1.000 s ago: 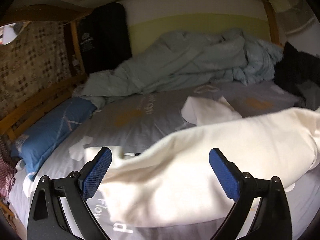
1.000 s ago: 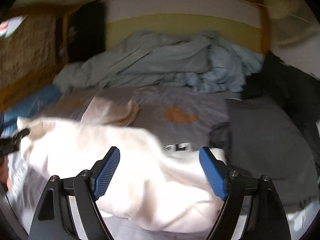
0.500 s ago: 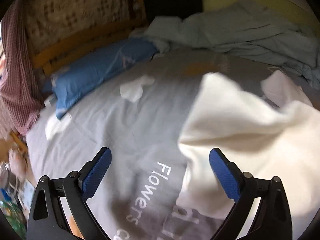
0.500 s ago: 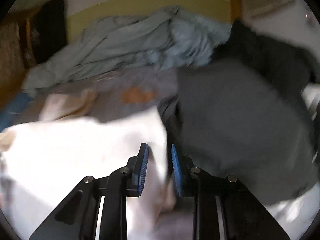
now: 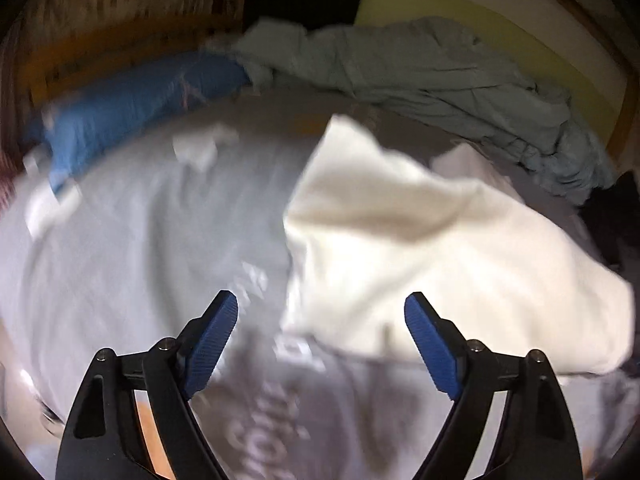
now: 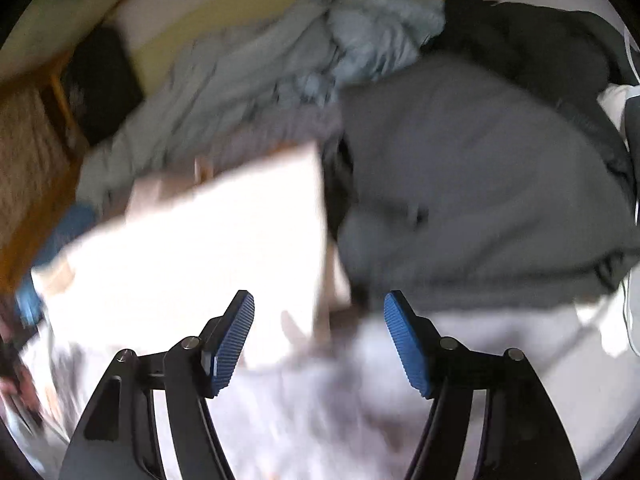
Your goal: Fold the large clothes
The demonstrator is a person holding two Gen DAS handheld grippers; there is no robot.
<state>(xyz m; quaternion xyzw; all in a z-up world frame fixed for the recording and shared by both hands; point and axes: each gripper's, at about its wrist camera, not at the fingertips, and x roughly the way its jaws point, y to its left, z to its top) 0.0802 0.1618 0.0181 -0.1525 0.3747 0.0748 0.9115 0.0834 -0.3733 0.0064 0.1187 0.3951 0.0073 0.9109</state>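
Left wrist view: cream-white soft fabric garment lies crumpled on the grey printed bed sheet, its long axis running from a far pointed corner near the middle toward the near right, where its end is cut off by the picture's edge. Left gripper, angled down at the bed, has its blue-padded jaws closing with a wide gap left; the garment's near-left edge shows in the gap beyond the tips, and neither pad presses on it. Blue pillow lies far left; a rumpled pale blue-green quilt lies along the far side. Motion blur smears the sheet's lettering.

Right wrist view: the garment is overexposed and blurred, so folds cannot be made out; its straight right edge borders a dark grey flat garment. Right gripper, also tilted downward, has jaws opening, with the garment's near-right corner between them, ungripped.
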